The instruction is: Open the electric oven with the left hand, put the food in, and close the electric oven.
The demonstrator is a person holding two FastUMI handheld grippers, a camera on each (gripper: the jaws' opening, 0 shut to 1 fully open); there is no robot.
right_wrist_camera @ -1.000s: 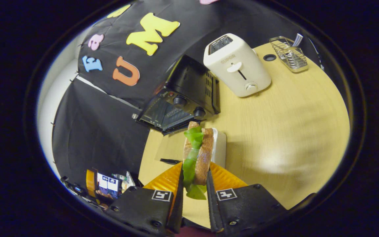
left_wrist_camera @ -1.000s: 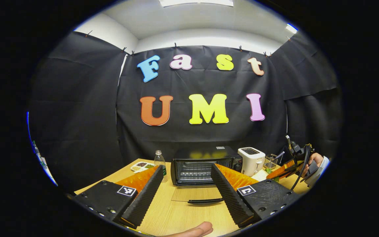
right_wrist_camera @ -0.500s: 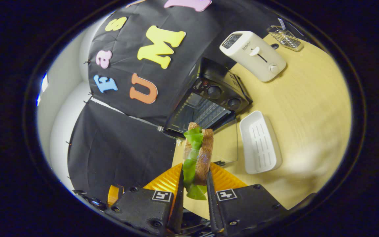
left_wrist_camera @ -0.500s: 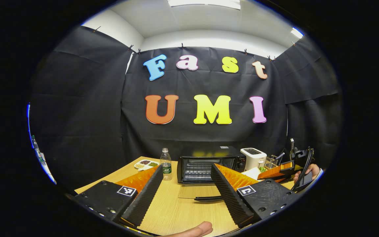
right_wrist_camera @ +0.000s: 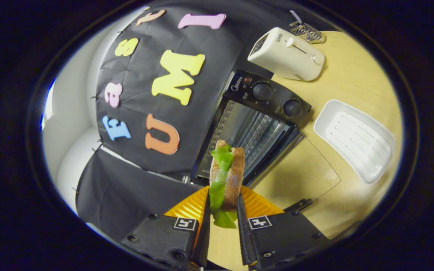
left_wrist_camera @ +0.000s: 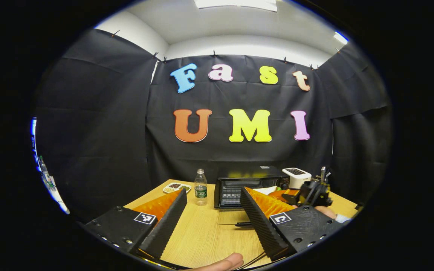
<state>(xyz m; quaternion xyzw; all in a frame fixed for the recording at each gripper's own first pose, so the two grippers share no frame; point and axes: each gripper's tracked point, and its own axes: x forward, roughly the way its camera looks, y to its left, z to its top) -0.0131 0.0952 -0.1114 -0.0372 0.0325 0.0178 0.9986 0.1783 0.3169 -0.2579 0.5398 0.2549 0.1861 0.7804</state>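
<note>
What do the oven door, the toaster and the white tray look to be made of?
Oven door: clear glass, likely; the table's wood grain shows through it. Toaster: smooth cream shell, probably plastic. Tray: glossy white with ribs, plastic or ceramic; cannot tell.

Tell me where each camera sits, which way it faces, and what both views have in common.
Left gripper view: rides on the left gripper, low over the table, level toward the oven; own open fingers and a fingertip show.
Right gripper view: rides on the right gripper, tilted, above the open oven; own fingers clamp a sandwich.
Shared: oven, toaster, table.
</note>
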